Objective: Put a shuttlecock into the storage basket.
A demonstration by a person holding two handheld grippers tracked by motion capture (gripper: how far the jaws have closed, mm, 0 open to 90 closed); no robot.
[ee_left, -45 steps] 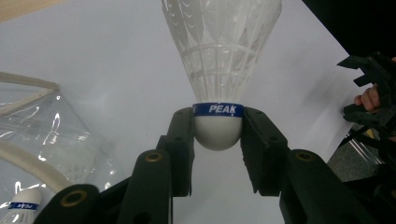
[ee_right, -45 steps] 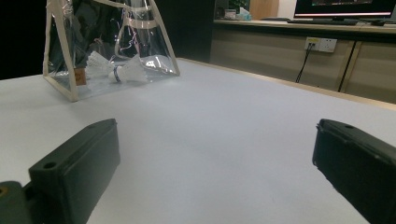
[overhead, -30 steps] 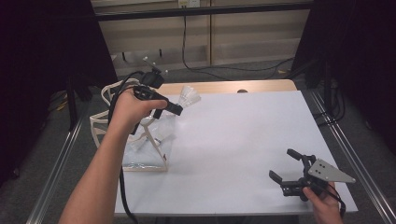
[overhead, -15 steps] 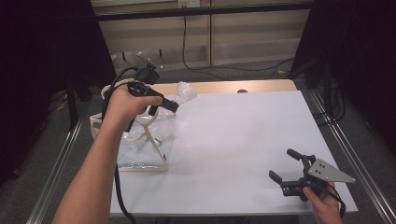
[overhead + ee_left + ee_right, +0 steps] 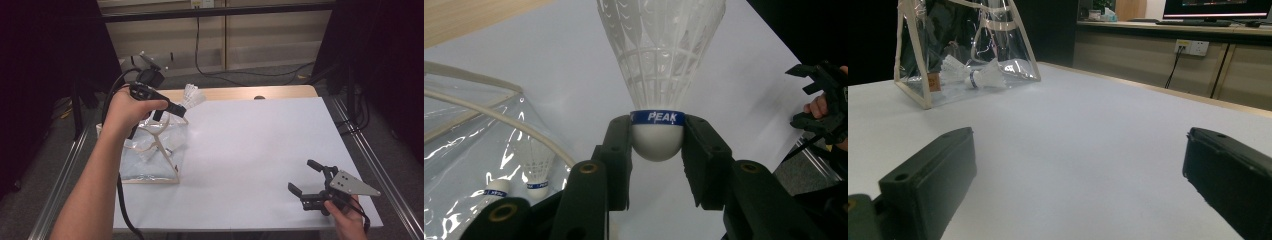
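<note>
The left gripper [image 5: 656, 150] holds a shuttlecock [image 5: 659, 70] by its rounded cork base, fingers [image 5: 616, 150] closed on either side just below the blue band, so the feather skirt points away uncrushed. In the high view the shuttlecock [image 5: 192, 95] is carried in the air over the far left of the tabletop [image 5: 260, 150], just beyond the top of a clear bag [image 5: 150, 160]; the bag stands upright with more shuttlecocks [image 5: 975, 75] lying in it. The right gripper [image 5: 312, 182], fingers spread wide and empty, rests idle at the near right corner, well apart.
</note>
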